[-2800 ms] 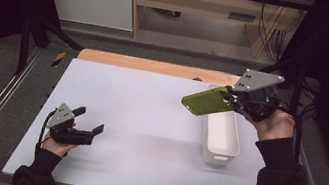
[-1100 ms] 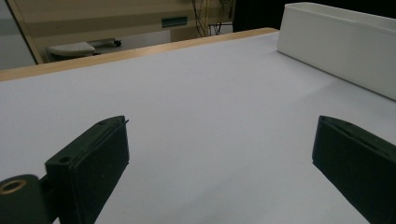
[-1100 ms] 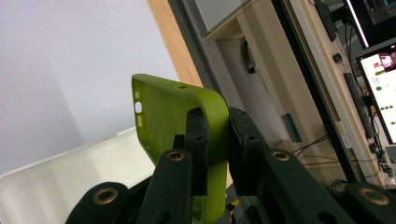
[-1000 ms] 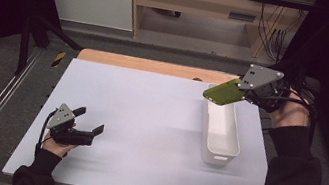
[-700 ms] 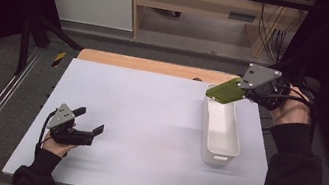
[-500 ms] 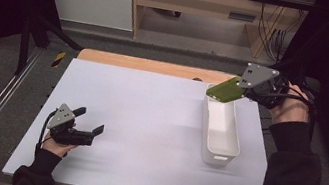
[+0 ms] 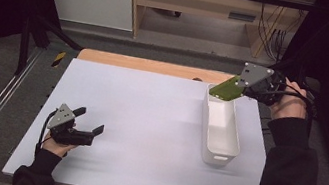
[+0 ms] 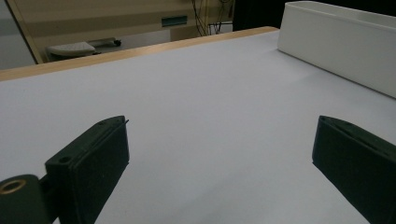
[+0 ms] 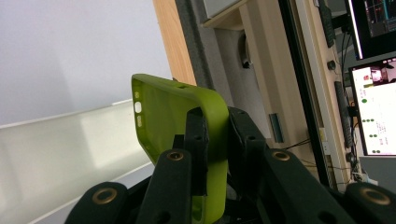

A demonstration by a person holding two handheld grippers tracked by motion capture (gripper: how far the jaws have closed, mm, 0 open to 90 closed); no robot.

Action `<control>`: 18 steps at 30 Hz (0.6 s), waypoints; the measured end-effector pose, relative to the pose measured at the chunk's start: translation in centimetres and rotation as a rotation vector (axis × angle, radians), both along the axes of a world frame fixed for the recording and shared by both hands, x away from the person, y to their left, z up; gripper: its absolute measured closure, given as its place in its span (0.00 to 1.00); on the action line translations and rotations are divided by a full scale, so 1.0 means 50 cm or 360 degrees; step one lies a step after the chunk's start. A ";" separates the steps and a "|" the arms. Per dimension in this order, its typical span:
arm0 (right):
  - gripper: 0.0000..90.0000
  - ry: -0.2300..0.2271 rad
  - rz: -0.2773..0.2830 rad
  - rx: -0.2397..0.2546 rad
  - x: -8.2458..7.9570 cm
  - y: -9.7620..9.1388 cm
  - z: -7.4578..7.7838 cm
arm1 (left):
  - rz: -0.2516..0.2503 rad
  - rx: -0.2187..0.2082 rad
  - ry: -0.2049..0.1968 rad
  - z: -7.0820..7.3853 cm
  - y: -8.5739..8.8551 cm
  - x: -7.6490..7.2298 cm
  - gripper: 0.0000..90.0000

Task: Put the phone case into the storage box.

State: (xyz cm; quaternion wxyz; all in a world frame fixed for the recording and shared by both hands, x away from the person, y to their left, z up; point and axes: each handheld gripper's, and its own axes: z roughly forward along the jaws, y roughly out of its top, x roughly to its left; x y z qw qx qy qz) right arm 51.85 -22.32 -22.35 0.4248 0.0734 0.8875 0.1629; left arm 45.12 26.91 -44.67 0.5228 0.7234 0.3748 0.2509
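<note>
Case (image 7: 225, 88), green, sits clenched by its edge in the right gripper (image 7: 240, 88) at upper right, tilting down-left over the bin's (image 7: 219, 132) far end; left gripper (image 7: 89, 123) rests released.

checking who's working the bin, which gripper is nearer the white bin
Right. The right gripper holds a green phone case over the far end of the white bin. The left gripper rests open on the table at its near left, well apart from the bin.
</note>
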 end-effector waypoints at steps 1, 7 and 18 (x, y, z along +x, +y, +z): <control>0.88 0.0000 0.0005 -0.0008 0.002 0.001 -0.001 | 0.0000 0.0000 0.0002 0.000 0.000 0.000 0.04; 0.88 0.0003 0.0023 -0.0042 0.013 0.005 -0.008 | 0.0001 -0.0002 0.0003 -0.002 -0.001 0.001 0.04; 0.88 0.0005 0.0042 -0.0084 0.028 0.001 -0.021 | -0.0002 0.0005 0.0006 -0.003 -0.002 0.001 0.04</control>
